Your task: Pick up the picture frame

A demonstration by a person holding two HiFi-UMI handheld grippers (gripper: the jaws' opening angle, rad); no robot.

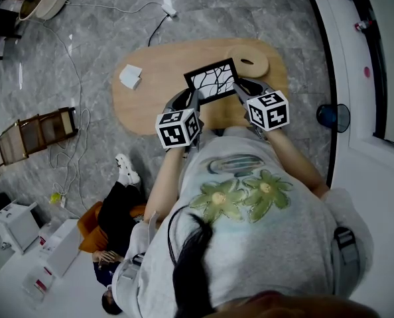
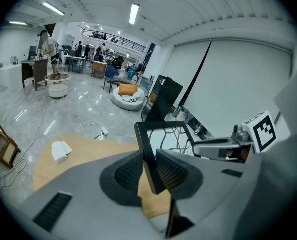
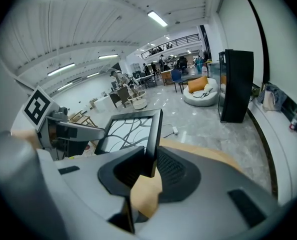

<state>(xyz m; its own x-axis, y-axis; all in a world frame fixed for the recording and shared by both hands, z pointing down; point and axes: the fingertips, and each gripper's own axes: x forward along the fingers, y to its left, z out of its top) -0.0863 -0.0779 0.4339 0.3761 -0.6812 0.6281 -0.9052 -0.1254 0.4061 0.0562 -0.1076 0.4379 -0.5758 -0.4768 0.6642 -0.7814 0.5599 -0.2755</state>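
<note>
The picture frame (image 1: pixel 212 79) has a black border around a white picture of dark branches. It is held tilted over the oval wooden table (image 1: pixel 157 65). My left gripper (image 1: pixel 192 101) is shut on its left edge, and the black bar (image 2: pixel 148 151) is pinched between the ribbed pads. My right gripper (image 1: pixel 240 88) is shut on the frame's right edge (image 3: pixel 152 134), close to the lower corner. From the left gripper view the right gripper (image 2: pixel 223 148) shows across the frame. In the right gripper view the left gripper (image 3: pixel 68 134) shows beyond the picture (image 3: pixel 126 133).
A small white object (image 1: pixel 131 77) lies on the table's left part. A round wooden board with a hole (image 1: pixel 249 61) sits at the table's far right. A person (image 1: pixel 117 211) sits on the floor at the lower left, near a folding wooden rack (image 1: pixel 31 134). Cables run over the grey floor.
</note>
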